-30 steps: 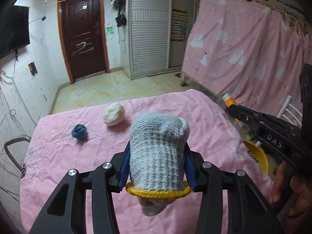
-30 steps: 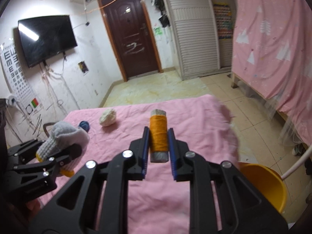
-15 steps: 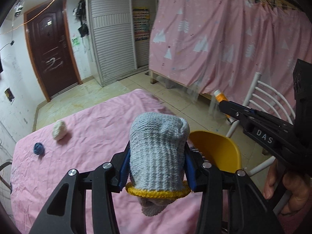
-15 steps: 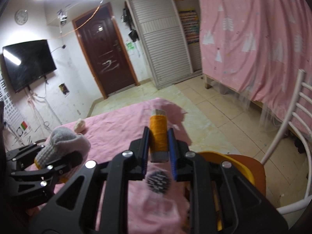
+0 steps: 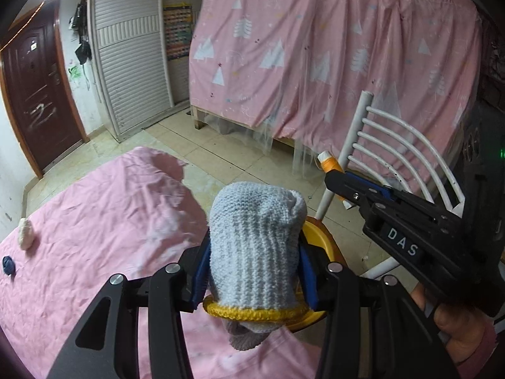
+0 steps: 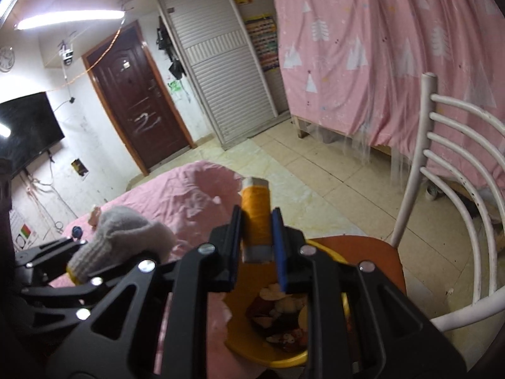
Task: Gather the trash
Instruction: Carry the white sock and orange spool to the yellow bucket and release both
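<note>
Glove [image 5: 255, 246] clamped between left fingers [image 5: 202, 271]; spool [image 6: 256, 218] between right fingers [image 6: 277, 246].

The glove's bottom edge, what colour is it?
Yellow; the glove is grey-white knit. Best seen in the left wrist view.

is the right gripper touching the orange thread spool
Touching. The right wrist view shows the right gripper with both blue pads pressed against the orange thread spool.

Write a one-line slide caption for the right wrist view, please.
Right gripper shut on an orange thread spool above a yellow bin on a chair.
</note>
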Demonstrator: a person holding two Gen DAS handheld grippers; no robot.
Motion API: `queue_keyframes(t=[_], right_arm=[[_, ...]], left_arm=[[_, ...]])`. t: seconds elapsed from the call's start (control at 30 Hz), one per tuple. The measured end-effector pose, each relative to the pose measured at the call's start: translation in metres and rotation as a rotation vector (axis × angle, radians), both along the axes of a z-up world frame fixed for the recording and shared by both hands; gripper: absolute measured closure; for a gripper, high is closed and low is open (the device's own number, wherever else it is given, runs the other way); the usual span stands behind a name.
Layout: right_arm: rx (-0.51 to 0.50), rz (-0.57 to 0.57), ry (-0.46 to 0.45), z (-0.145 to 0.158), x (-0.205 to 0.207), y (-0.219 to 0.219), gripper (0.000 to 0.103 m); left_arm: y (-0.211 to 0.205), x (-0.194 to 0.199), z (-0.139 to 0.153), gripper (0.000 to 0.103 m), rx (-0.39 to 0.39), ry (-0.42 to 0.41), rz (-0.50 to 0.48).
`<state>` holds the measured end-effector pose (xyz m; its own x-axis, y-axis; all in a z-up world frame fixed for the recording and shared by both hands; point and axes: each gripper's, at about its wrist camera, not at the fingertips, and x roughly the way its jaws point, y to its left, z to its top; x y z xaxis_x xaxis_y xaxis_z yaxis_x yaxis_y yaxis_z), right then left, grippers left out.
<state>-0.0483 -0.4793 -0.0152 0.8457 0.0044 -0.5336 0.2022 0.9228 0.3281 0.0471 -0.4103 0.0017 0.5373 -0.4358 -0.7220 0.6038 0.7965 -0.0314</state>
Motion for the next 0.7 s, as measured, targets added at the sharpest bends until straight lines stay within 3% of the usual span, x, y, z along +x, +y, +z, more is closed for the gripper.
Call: queue_keyframes(t=[0.07, 0.17, 0.27, 0.7], right_arm=[[0.010, -0.008, 0.002, -0.004, -0.001, -0.006, 0.085], [0.022, -0.013, 0.009, -0.009, 0.001, -0.010, 0.085], [0.029, -0.014, 0.016, -0.013, 0.002, -0.012, 0.085], [0.028, -0.003, 0.040, -0.017, 0.014, -0.004, 0.085]], left_arm=[[-0.006, 0.000, -0.006, 0.063, 0.006, 0.001, -0.007], [-0.013, 0.002, -0.010, 0.047, 0.009, 0.016, -0.021], [-0.014, 0.004, -0.010, 0.040, 0.008, 0.007, -0.012], [0.027, 0.013, 0.002, 0.039, -0.016, -0.017, 0.057]])
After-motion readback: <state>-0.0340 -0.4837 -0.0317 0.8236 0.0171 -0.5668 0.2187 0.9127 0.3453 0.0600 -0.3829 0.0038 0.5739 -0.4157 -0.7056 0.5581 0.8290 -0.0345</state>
